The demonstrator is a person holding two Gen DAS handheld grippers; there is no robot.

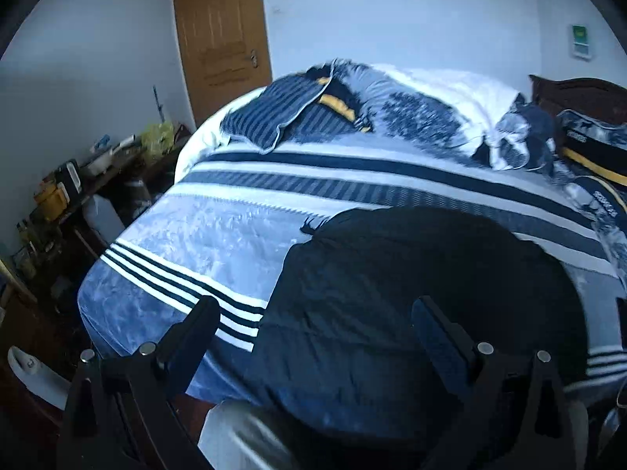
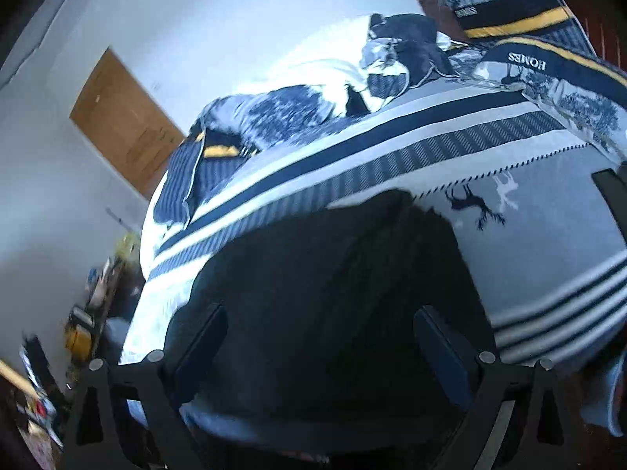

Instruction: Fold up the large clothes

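With both the left tool (image 1: 313, 337) and right tool (image 2: 319, 338) spread and empty above the dark garment (image 1: 411, 293) on the bed (image 1: 188, 243), a shallow regrasp may snag the bedcover and drag the fold askew

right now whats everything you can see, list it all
dark garment: one, near black, lying on the bed's near edge
bedspread: one, blue and white stripes, covering the bed
pillows: two, navy with yellow band, at the headboard
duvet: one, blue and white, bunched at the far side
door: one, brown, shut, far wall
cluttered desk: one, dark, left of bed
left tool: open, empty
right tool: open, empty
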